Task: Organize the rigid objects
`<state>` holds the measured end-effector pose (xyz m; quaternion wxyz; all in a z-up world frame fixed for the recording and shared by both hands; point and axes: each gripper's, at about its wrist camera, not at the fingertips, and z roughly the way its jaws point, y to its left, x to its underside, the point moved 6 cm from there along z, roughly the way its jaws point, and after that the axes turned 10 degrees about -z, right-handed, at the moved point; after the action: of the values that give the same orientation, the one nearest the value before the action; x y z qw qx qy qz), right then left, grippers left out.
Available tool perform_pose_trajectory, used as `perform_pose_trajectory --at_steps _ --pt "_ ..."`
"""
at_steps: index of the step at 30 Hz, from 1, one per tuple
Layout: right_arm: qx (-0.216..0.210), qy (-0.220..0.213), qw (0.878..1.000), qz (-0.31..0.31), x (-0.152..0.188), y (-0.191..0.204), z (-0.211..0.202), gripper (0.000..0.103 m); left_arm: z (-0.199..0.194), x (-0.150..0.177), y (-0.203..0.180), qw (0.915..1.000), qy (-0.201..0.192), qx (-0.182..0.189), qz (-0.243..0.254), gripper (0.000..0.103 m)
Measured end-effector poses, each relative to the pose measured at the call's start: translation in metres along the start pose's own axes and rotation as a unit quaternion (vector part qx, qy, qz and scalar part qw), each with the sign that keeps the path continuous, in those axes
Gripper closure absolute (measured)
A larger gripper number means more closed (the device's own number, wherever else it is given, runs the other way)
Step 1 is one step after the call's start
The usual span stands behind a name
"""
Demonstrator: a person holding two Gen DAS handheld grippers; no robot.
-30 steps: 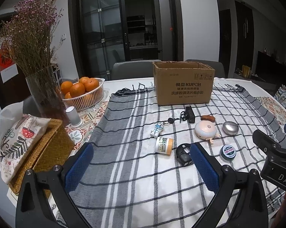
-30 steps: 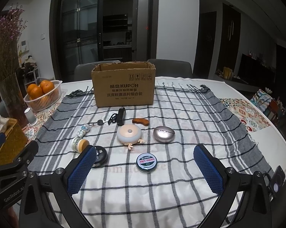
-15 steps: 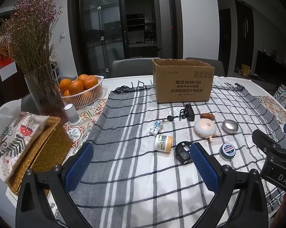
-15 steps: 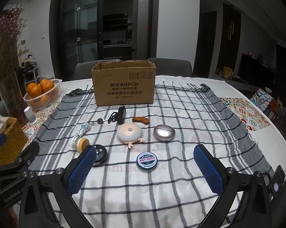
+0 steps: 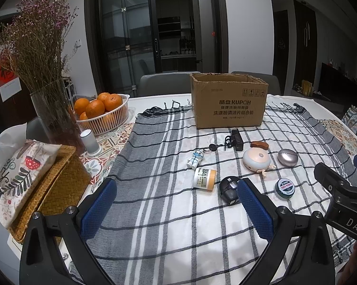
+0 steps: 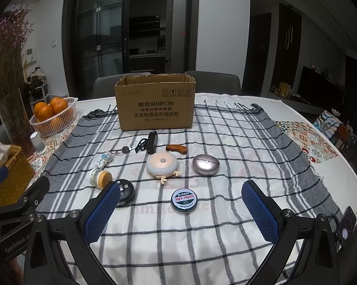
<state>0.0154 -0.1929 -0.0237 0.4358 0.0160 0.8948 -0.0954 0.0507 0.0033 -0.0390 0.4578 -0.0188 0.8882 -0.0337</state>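
The left tongs (image 5: 176, 203) hang spread and empty above the checked cloth (image 5: 169, 213); the right tongs (image 6: 180, 204) gape likewise, empty, over the tin (image 6: 186, 200); just beyond lie a black puck (image 6: 124, 192), a jar (image 6: 100, 177) on its side, a round lamp (image 6: 162, 165), a silver case (image 6: 205, 164), a figurine (image 6: 104, 159), a black clip (image 6: 152, 139) and a wooden piece (image 6: 177, 149); behind them the open box (image 6: 156, 104) stands upright; the table (image 6: 340, 178) carries oranges (image 5: 96, 105) in a basket, a vase (image 5: 56, 121) of dried flowers and a wicker box (image 5: 57, 185) at left; grey chairs (image 5: 164, 84) and dark glass doors (image 5: 131, 35) stand beyond.
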Motion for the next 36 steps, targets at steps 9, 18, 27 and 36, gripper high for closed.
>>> perform_pose_trajectory --at_steps 9,18,27,36 --pt "0.0 0.001 1.0 0.0 0.0006 0.0007 0.0008 0.0 0.0009 0.0019 -0.0006 1.0 0.001 0.0 0.001 0.0" --pt "-0.001 0.002 1.0 -0.001 0.0018 0.0016 0.002 0.0 0.0029 0.0062 -0.0014 1.0 0.007 0.002 0.001 0.0" --pt "0.0 0.002 1.0 -0.002 0.0024 0.0018 0.0025 0.0 0.0035 0.0061 -0.0008 1.0 0.007 0.002 0.0 0.0" --pt "0.0 0.003 1.0 -0.001 0.0019 0.0021 0.0031 0.0 0.0039 0.0055 -0.0009 1.0 0.009 0.002 0.0 0.0"
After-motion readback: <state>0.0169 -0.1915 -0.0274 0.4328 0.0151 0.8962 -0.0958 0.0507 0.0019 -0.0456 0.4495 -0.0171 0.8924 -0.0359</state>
